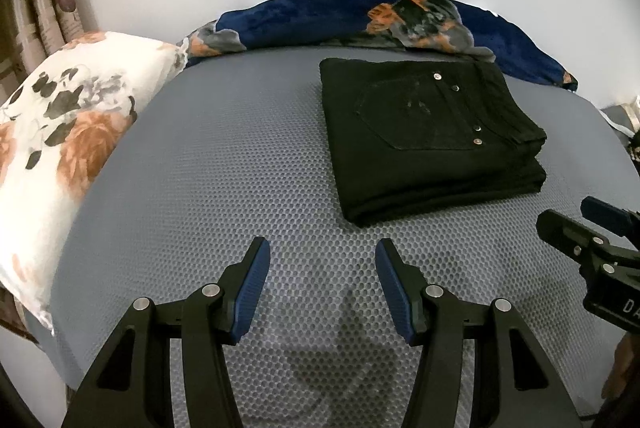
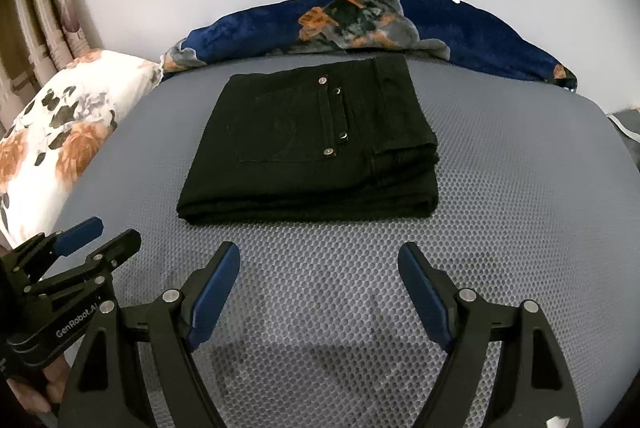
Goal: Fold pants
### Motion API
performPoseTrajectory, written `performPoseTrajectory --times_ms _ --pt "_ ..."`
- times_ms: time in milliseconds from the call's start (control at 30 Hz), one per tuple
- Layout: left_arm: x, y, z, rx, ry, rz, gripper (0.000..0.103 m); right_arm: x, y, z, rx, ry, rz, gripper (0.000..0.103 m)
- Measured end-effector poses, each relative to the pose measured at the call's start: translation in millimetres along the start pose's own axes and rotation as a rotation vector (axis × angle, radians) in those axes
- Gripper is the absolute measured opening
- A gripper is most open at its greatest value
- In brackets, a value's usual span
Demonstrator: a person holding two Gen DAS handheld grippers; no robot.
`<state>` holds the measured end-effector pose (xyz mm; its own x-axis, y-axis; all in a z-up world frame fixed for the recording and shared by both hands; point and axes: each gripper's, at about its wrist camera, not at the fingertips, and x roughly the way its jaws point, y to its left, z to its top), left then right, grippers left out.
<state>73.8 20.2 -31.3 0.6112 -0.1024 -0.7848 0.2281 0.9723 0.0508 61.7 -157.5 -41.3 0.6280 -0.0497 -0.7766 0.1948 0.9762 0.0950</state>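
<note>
Both your grippers, left (image 1: 322, 248) and right (image 2: 319, 252), hang with jaws spread, gripping nothing. Your pants (image 2: 308, 143) lie folded on the mat (image 2: 500, 187), beyond the jaws, apart from them.

The black pants (image 1: 430, 137) are folded into a neat rectangular stack on the grey mesh mattress (image 1: 224, 179), back pocket and silver rivets facing up. The left gripper (image 1: 322, 252) is just short of the stack's near edge, its blue-padded fingers spread wide with nothing in them, and the right gripper (image 1: 576, 220) pokes in at the stack's right. Floral pillow (image 1: 60, 147) sits well left of the pants, navy floral blanket (image 1: 360, 21) bunched right behind them.
</note>
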Motion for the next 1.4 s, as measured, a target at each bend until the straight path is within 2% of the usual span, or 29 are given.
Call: performPoseTrajectory --times_ms 1400 --pt "-1.7 -0.3 -1.9 -0.002 0.000 0.014 0.056 9.1 6.0 -10.5 0.025 0.044 0.034 0.079"
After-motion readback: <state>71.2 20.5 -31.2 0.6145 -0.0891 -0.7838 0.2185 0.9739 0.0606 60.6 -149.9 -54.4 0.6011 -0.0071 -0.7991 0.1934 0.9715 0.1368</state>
